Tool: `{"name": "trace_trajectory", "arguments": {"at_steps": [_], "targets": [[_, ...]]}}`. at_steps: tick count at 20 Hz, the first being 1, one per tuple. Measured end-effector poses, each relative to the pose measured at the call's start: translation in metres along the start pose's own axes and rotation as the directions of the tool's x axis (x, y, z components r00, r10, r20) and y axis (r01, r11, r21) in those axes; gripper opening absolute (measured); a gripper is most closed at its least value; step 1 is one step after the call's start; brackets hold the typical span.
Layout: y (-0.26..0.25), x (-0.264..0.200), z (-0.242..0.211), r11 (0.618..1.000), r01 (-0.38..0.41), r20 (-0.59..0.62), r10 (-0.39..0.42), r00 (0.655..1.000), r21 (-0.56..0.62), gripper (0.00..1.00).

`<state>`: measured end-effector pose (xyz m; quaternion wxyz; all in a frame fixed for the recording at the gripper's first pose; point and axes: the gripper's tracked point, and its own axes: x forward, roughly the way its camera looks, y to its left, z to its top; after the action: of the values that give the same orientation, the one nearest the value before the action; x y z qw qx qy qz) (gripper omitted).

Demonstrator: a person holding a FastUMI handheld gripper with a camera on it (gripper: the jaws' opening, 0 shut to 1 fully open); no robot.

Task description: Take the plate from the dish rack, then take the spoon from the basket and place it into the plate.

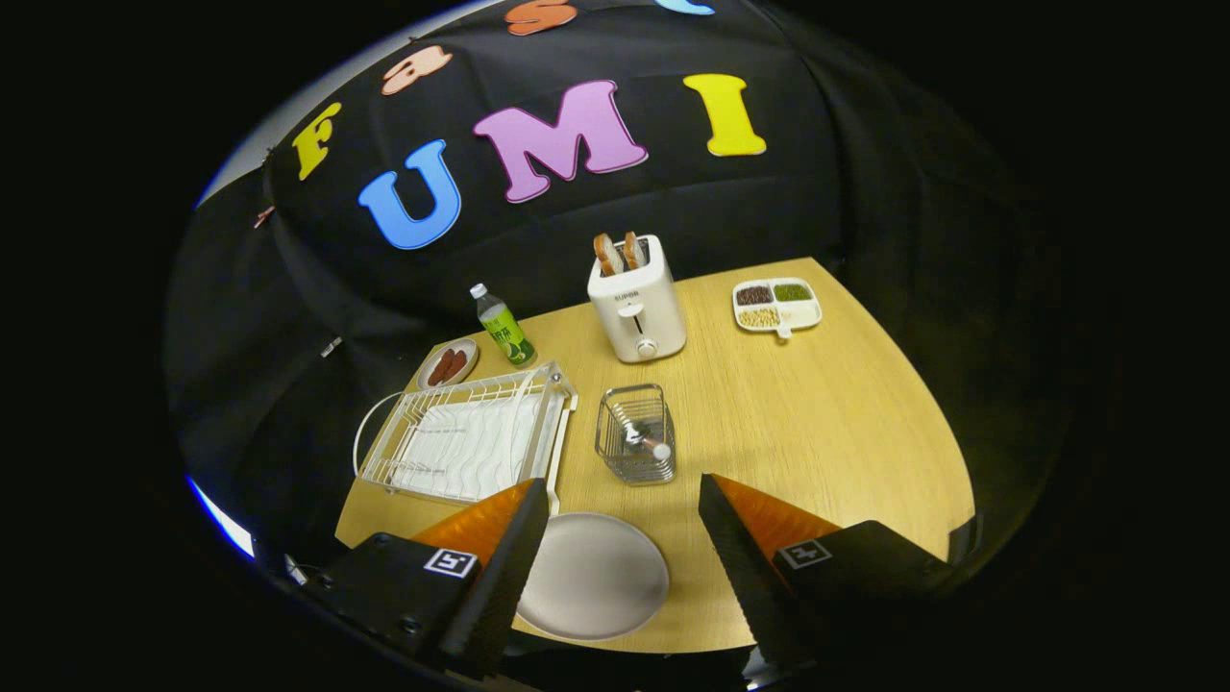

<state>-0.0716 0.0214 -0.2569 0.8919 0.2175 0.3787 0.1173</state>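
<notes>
Tool (623, 500) is hanging above the desk (826, 432) with its fingers (500, 567) spread wide apart, gripping nothing. Plate (594, 575) is lying flat on the desk between the fingers, nearer the left one, whose inner edge is overlapping the plate's left rim in view; can't tell if it's touching. Just ahead of the fingers, wire basket (635, 434) is standing upright, with the spoon (642, 437) sitting inside it, handle end poking up. Left of the basket, rack (466, 434) is sitting on its tray, slots bare, its near corner right beside the left fingertip. Beyond the rack, a small dish (448, 364) with brownish food is sitting near the desk's far left edge, and a bottle (503, 325) with a green label is standing just beside it. Toaster (636, 301) is standing further back past the basket, two toast slices sticking out of its top. Right of it, well apart, a divided tray (777, 306) is holding grains or beans in separate compartments.
</notes>
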Motion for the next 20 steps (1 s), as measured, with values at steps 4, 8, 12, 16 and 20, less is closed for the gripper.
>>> {"name": "trace_trajectory", "arguments": {"at_steps": [4, 8, 12, 16, 20], "targets": [[0.001, 0.002, 0.024, 0.988, 0.011, 0.025, -0.007, 1.000, -0.154, 0.97], [0.008, 0.015, 0.027, 0.974, -0.027, 0.004, 0.028, 1.000, -0.224, 0.97], [0.000, 0.034, 0.021, 0.963, -0.035, -0.045, 0.024, 0.999, -0.268, 0.97], [-0.011, 0.057, 0.019, 0.962, -0.028, -0.078, 0.007, 0.997, -0.271, 0.97], [-0.020, 0.072, 0.016, 0.958, -0.027, -0.101, -0.002, 0.995, -0.285, 0.97]]}}
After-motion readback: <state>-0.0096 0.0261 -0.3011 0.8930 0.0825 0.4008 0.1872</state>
